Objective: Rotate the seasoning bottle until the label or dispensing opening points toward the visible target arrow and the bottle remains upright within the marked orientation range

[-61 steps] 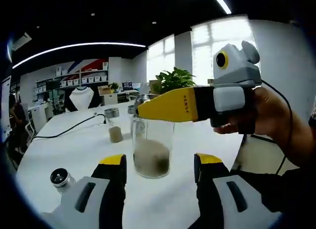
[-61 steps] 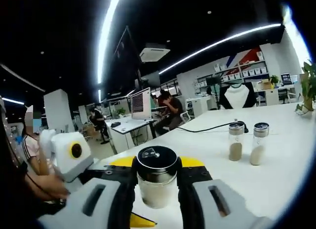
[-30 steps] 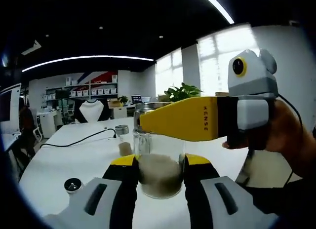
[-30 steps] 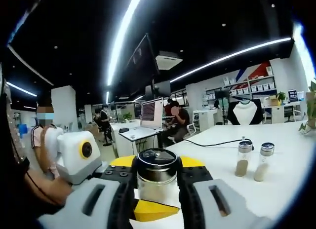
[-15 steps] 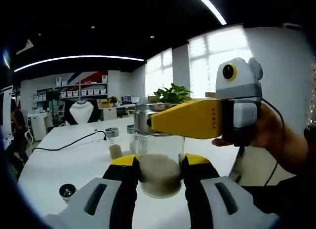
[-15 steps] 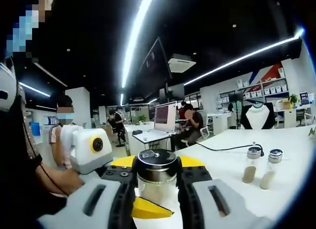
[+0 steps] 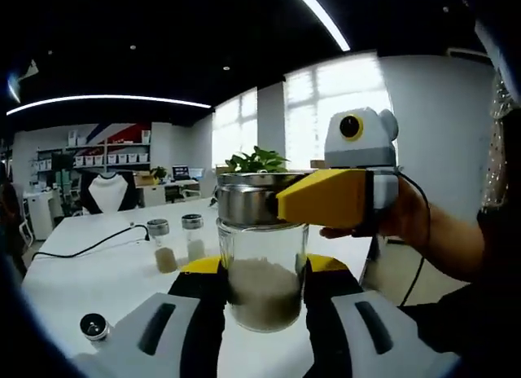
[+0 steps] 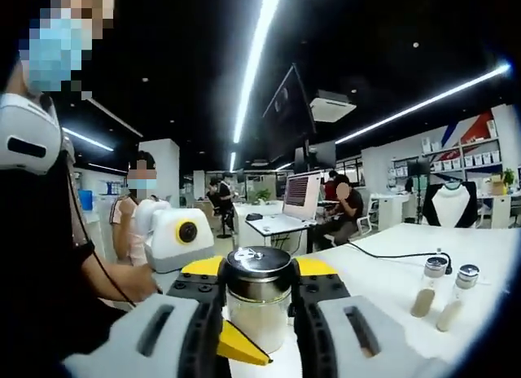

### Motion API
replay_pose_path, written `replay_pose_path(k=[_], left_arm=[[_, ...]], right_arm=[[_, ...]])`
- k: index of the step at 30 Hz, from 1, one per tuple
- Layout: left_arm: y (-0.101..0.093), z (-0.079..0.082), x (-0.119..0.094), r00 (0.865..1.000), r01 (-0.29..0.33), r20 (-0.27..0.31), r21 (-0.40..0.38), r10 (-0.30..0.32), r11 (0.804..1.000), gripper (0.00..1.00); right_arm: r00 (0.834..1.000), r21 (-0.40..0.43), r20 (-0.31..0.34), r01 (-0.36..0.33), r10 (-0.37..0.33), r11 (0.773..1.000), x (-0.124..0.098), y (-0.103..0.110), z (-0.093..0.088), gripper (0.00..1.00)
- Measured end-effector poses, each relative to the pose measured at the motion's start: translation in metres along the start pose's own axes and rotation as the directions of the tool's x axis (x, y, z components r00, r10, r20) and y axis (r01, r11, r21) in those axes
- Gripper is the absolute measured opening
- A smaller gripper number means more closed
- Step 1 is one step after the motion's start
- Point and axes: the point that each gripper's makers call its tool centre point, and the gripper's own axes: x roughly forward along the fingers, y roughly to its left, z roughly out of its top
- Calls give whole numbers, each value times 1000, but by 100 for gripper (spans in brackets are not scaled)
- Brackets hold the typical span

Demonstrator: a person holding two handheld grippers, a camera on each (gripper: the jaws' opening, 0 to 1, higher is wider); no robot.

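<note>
Right tongs (image 8: pixel 259 313) grip the seasoning bottle (image 8: pixel 259 301) w/ yellow-tipped jaws on either side, just below the dark metal cap (image 8: pixel 259 268). Bottle upright, clear glass, pale powder inside. Left tongs (image 8: pixel 238 345) come in low from the left; a yellow jaw tip shows at the bottle's base. A hand (image 8: pixel 134 282) holds them. White worktop (image 8: pixel 383 284) runs off to the right; two small shaker bottles (image 8: pixel 444 296) stand on it side by side, well apart from the gripped one. Black cable (image 8: pixel 399 254) lies across the worktop behind them. Monitor (image 8: pixel 299 195) and seated person (image 8: pixel 342 203) at a far desk.
</note>
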Motion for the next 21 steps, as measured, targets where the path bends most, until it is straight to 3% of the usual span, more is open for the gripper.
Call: replay_pose_path(k=[3,5,7,10,15,18,21], left_arm=[[13,2,0,996,-89,11,-18,89,996,38],[26,0,-2,984,-177,-9,16,177,984,38],[32,0,-3,975,-221,-17,12,221,975,38],[34,0,-2,970,-241,-22,23,241,970,38],[38,-3,-5,954,-295,-38,57,298,954,38],[39,-3,-7,954,-297,-35,57,299,953,38],[38,-2,-9,957,-285,-29,69,287,956,38]], right_arm=[[998,18,21,60,-60,998,3,-7,2,29],[991,10,6,131,-131,991,6,-14,-2,29],[981,-9,-14,195,-195,981,10,-18,-6,30],[959,-17,4,285,-285,958,16,-22,-4,30],[936,2,29,352,-351,936,21,-24,-5,30],[936,51,52,346,-348,937,19,-27,-3,29],[945,32,49,322,-323,946,19,-28,-2,28]])
